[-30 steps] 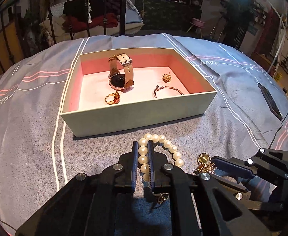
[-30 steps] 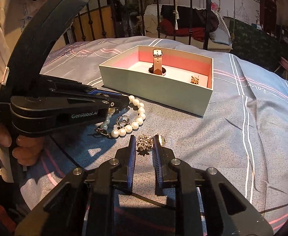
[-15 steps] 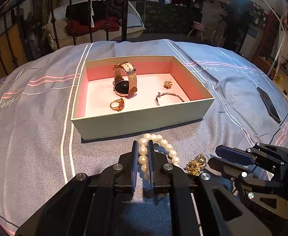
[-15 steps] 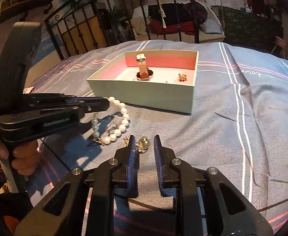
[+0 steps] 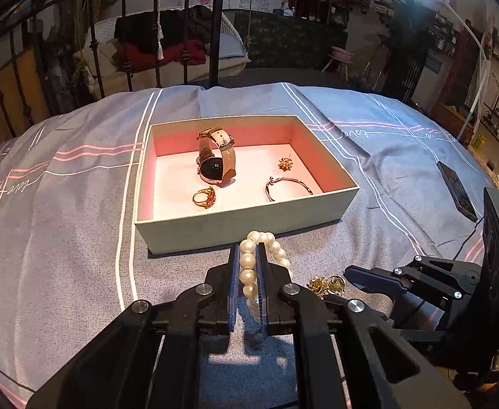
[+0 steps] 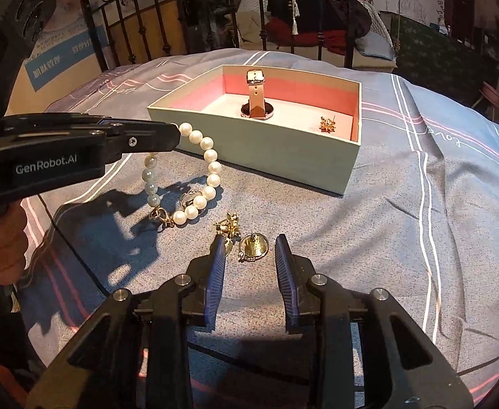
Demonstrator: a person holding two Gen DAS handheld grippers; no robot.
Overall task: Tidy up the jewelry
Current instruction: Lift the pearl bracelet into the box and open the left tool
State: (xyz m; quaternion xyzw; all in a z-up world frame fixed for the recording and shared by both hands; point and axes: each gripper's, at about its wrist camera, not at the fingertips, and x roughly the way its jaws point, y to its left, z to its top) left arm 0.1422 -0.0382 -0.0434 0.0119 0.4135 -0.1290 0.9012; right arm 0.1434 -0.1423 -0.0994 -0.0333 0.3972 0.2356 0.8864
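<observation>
left gripper: the left gripper (image 5: 248, 272) is closing tight on the pearl bracelet (image 6: 200, 173), pinching one side of the loop between its pads while the rest is hanging down toward the bed (image 6: 420, 221).
pearl bracelet: it is dangling just in front of the box (image 6: 283, 156), its gold clasp end touching or almost touching the bedspread; it is behaving as a limp strand of hard, smooth beads, light, likely to swing and slip, so gripping across a bead or two as it is doing now looks sound.
small ring: a silvery ring (image 6: 188, 198) is lying on the bed inside the hanging loop; stiff, tiny, best pinched across its band.
gold pieces: a spiky gold brooch (image 6: 229, 225) and a round gold pendant (image 6: 254, 245) are lying side by side on the bed, touching or nearly so; both are looking light, rigid and snaggy, the pendant easiest to take by its edges.
right gripper: the right gripper (image 6: 251, 262) is standing wide apart and empty, its tips bracketing the round gold pendant.
box: a watch (image 5: 215, 160), gold ring (image 5: 205, 197), bangle (image 5: 288, 185) and gold earring (image 5: 285, 164) are already sitting inside, with bare floor between them.
</observation>
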